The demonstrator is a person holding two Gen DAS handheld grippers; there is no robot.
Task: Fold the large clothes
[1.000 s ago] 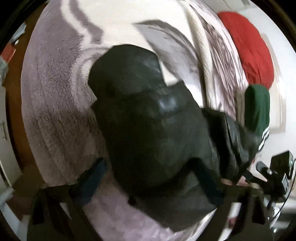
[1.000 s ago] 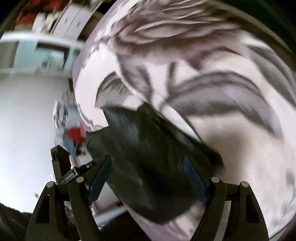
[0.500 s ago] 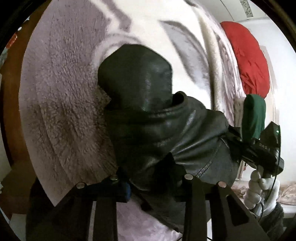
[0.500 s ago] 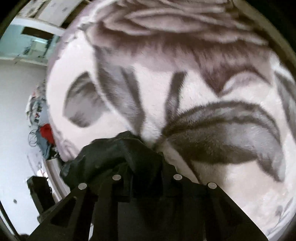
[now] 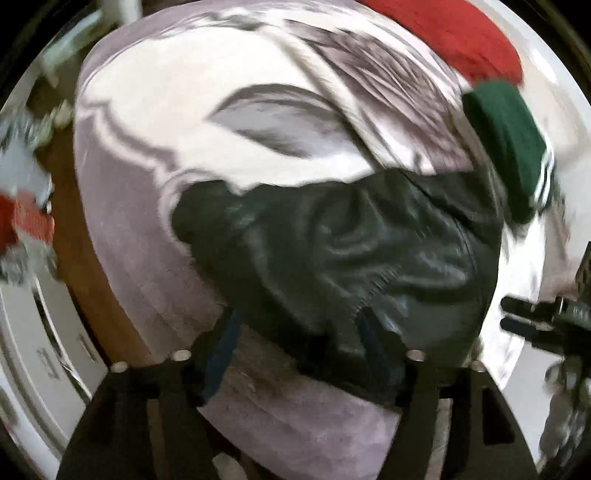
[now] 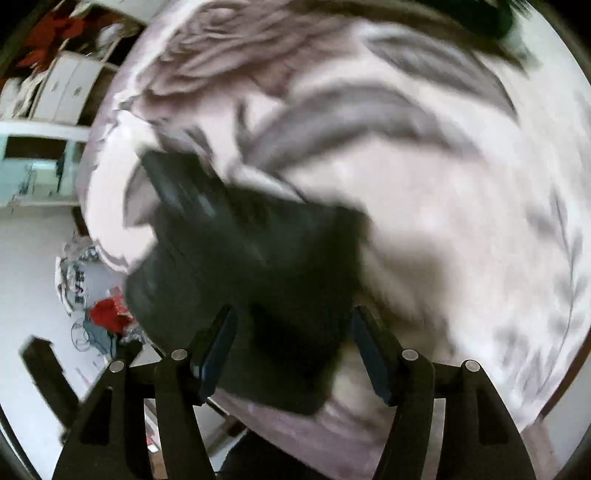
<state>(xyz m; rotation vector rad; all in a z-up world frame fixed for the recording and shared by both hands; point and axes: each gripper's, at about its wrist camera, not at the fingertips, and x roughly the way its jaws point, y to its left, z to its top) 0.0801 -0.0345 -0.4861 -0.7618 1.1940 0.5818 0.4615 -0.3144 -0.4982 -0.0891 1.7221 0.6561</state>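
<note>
one black leather jacket [image 5: 343, 258] lies bunched in a rumpled heap on the bed, on a fleece blanket [image 5: 155, 122] printed with grey leaves on a pale ground. the left tongs [image 5: 299, 350] hang over its near edge, jaws spread wide after just opening; the leather sits between the two blue pads, which do not press on it. the right tongs [image 6: 291, 347] stand over the other end of the jacket [image 6: 243, 273], jaws also apart and just opened, the dark fabric between them but loose, as far as the blur lets me judge. past the jacket in the left wrist view lie one green garment [image 5: 506, 147] with white stripes and one red garment [image 5: 454, 33] at the blanket's far edge. at the right edge of that view the other tool shows as a dark shape.
</note>
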